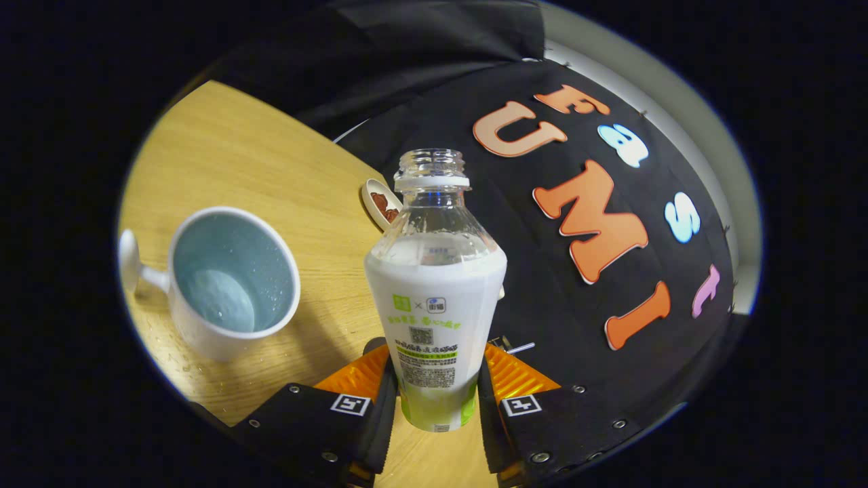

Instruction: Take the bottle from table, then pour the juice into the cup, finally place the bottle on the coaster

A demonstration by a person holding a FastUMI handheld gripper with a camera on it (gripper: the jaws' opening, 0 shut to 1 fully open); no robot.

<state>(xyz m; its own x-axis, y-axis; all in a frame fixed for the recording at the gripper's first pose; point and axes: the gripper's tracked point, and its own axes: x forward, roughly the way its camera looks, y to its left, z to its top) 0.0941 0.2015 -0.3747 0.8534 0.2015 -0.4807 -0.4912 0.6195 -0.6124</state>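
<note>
The bottle [434, 305] stands between the fingers of the gripper [434, 390], its long axis pointing away from them, open neck at the far end, with no cap on. The cup [227, 281] lies off to the left of the bottle and a little ahead, on the wooden table [271, 156], mouth open toward the camera, handle on its far left; the two are near but apart. Pouring would seem to call for tipping the neck leftward over the rim. The fingers are closed to the bottle's width, one pressing each side of its lower body, so the gripper has it firmly clamped. A small dish [381, 202] sits just behind the bottle's shoulder; whether that is the coaster is unclear.
</note>
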